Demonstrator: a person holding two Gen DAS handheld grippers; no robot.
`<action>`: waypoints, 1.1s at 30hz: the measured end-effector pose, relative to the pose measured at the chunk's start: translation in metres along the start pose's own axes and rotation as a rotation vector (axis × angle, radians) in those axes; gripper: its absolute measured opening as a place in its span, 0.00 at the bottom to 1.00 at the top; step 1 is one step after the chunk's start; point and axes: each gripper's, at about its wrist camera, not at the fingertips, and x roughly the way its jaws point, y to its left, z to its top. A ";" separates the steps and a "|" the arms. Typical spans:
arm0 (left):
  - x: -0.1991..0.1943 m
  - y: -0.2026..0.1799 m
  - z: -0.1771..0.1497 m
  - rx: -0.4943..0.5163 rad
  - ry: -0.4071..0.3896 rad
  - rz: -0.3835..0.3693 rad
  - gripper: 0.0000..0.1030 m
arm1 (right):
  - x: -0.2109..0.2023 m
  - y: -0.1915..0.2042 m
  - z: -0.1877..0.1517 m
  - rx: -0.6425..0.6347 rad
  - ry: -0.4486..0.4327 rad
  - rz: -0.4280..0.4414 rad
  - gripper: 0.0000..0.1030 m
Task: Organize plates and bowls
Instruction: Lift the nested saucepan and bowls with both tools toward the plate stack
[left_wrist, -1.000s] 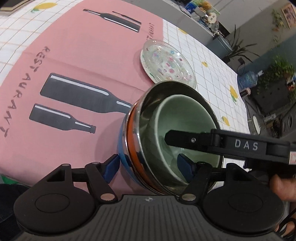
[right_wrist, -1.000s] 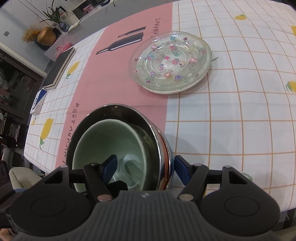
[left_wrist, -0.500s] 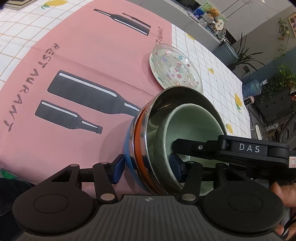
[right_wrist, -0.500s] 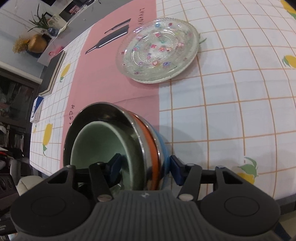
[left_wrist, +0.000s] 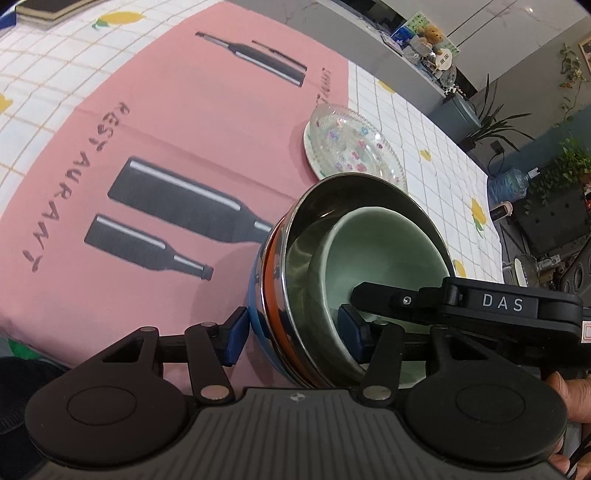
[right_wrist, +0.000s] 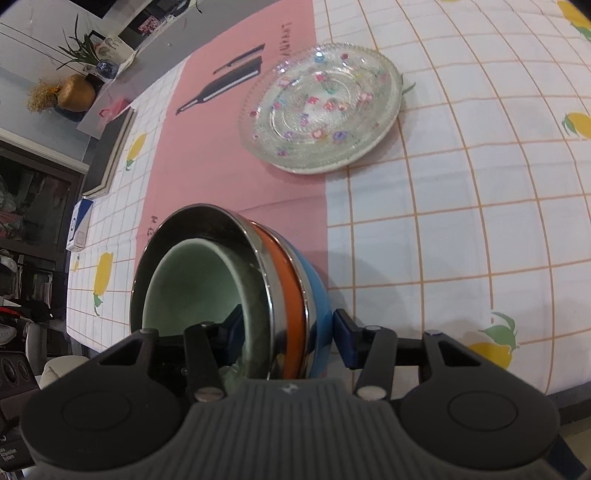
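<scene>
Nested bowl stack (left_wrist: 291, 295) sits tilted near the table's front edge, on the seam between the pink runner (left_wrist: 166, 122) and the checked cloth (right_wrist: 461, 221): pale green ceramic bowl (left_wrist: 376, 251) inside steel-lined bowls with orange and blue shells. Glass plate (right_wrist: 321, 107) with flower dots lies flat well beyond it. Left gripper (left_wrist: 295, 328) straddles the stack wall, one pad outside on the blue shell, one inside, apparently clamped. Right gripper (right_wrist: 288, 332) straddles the opposite wall, jaws closing; outer pad looks just short of the blue shell. Judgement: stack is rigid, fairly heavy, steel slick, ceramic chippable and loose inside, so it could slide if tilted further; rim walls are the sensible hold, both sides together. Readable: "DAS" on the right gripper's body, "RESTAURANT" on the runner.
</scene>
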 end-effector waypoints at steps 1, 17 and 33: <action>-0.002 -0.001 0.001 0.006 -0.004 0.001 0.58 | -0.002 0.001 0.001 0.000 -0.005 0.004 0.48; -0.018 -0.035 0.035 0.097 -0.059 -0.013 0.58 | -0.040 0.014 0.023 -0.015 -0.130 0.030 0.48; -0.046 -0.120 0.112 0.274 -0.180 -0.038 0.58 | -0.122 0.031 0.100 0.017 -0.344 0.072 0.48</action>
